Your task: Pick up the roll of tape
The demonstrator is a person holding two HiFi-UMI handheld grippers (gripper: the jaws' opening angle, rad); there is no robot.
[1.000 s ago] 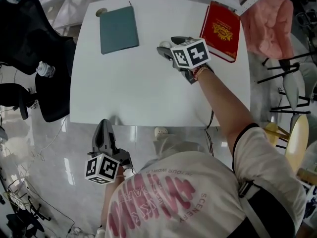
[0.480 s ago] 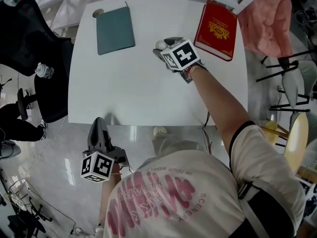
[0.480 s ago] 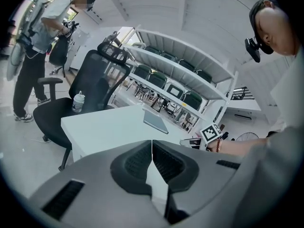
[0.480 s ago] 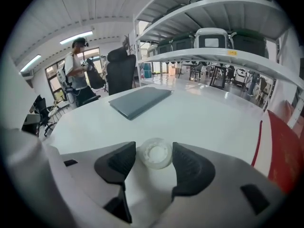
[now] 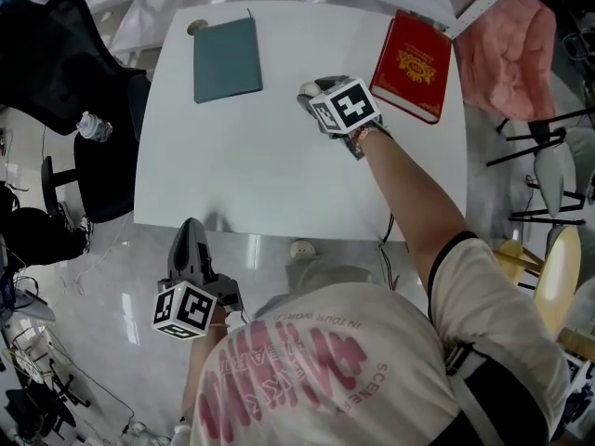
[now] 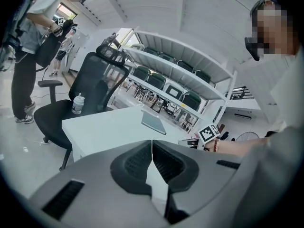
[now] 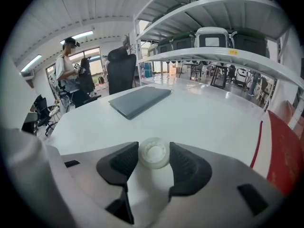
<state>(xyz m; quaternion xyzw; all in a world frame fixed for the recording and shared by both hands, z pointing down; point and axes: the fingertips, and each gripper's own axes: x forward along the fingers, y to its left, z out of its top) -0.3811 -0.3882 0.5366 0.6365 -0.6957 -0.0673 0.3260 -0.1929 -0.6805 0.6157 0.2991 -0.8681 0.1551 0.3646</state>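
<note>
The roll of tape (image 7: 153,153) looks translucent plastic, the table (image 7: 204,118) smooth white, the fingers (image 7: 187,167) ribbed matt black.

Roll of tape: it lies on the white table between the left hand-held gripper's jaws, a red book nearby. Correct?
Wrong gripper. The right gripper view shows the roll of tape between the jaws of the right hand-held gripper, which have just been closing on it. The white table and red book are right.

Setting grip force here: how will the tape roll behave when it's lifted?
The tape looks small and hollow, so probably light. Lying flat on the table, it shouldn't roll unless tipped on edge. The right tool has just been closing its jaws onto the curved, smooth-looking rim, so it might slip sideways.
</note>
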